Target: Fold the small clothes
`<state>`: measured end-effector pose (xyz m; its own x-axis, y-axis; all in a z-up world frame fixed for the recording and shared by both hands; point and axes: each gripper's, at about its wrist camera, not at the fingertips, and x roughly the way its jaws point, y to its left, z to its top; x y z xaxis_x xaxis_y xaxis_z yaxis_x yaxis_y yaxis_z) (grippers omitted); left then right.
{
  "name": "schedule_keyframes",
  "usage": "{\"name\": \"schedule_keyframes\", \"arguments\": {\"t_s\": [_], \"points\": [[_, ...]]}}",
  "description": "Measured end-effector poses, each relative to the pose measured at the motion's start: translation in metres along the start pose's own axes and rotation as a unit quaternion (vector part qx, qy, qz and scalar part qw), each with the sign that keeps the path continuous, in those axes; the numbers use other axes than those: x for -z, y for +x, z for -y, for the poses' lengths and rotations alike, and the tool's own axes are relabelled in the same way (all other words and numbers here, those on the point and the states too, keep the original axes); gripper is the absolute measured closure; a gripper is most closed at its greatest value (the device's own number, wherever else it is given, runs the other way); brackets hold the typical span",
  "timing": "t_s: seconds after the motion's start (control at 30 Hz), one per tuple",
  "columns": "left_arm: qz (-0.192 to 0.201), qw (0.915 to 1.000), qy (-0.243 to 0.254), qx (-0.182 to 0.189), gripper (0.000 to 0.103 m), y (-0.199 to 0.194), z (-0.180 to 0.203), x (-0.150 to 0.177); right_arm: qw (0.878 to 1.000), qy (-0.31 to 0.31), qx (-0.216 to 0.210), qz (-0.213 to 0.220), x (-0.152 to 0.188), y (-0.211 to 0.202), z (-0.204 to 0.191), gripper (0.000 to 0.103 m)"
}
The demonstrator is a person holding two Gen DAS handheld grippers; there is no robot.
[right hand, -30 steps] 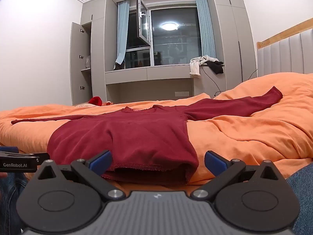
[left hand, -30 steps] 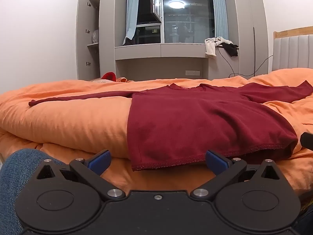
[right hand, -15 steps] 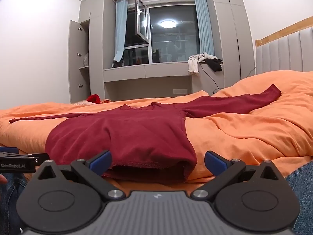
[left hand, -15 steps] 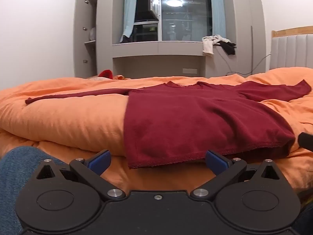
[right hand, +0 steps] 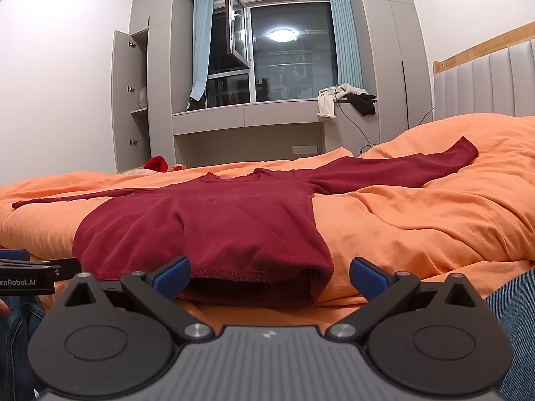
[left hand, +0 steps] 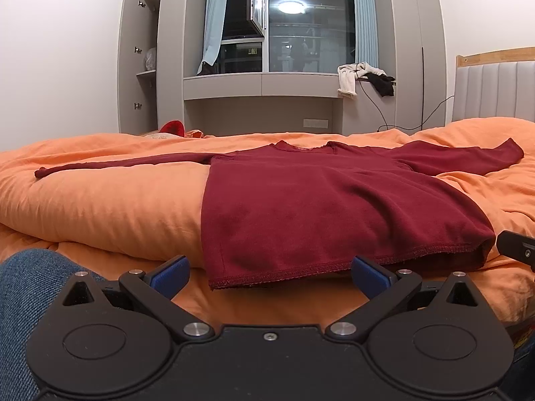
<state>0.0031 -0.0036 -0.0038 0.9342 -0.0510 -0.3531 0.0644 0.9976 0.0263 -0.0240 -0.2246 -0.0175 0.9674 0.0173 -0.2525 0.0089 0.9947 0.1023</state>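
Item: dark red long-sleeved top (left hand: 321, 207), spread flat and unfolded on the orange duvet (left hand: 100, 200), neckline away from me, hem toward me.
Sleeves: I see both stretched straight out, one to the left (left hand: 123, 165), one to the right (left hand: 468, 158).
Hem: I see it draped over the near edge of the duvet; the right corner (right hand: 314, 274) curls under, leaving a shadowed gap.
Left gripper (left hand: 267, 272): I have it spread wide and empty, low in front of the hem's left half, not touching the cloth.
Right gripper (right hand: 269, 274): I have it spread wide and empty, facing the hem's right corner; whether the left blue pad (right hand: 172, 275) touches the fabric I cannot tell.
Person: denim-clad legs (left hand: 23, 287) show at the lower frame edges.
Background: window (right hand: 284, 63) with blue curtains, grey cabinets, pale and dark clothes (right hand: 344, 98) heaped on the ledge, padded headboard (right hand: 485, 80) at right.
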Motion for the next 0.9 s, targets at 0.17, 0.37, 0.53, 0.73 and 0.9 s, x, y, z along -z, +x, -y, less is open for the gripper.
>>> {"name": "schedule_keyframes", "arguments": {"t_s": [0.17,0.37,0.53,0.73,0.9], "points": [[0.0,1.0,0.002,0.0,0.001,-0.0001,-0.0007,0.0001,1.0,0.0,-0.001,0.0,0.0002,0.0011,0.0003,0.0],[0.001,1.0,0.004,-0.001,0.001,-0.0005,-0.0001,-0.0002,1.0,0.001,-0.001,-0.001,0.0008,0.0014,0.0006,0.0],[0.002,1.0,0.004,-0.001,0.001,-0.0014,-0.0003,0.0003,1.0,0.001,-0.001,-0.001,0.0013,0.0015,0.0009,0.0],[0.003,1.0,0.002,-0.002,0.001,-0.0018,0.0001,0.0002,1.0,-0.002,0.0,-0.009,0.002,0.0044,-0.0002,0.0],[0.003,1.0,0.004,-0.003,0.001,-0.0022,0.0007,0.0002,1.0,-0.001,-0.001,-0.012,0.0028,0.0055,-0.0001,0.0]]}}
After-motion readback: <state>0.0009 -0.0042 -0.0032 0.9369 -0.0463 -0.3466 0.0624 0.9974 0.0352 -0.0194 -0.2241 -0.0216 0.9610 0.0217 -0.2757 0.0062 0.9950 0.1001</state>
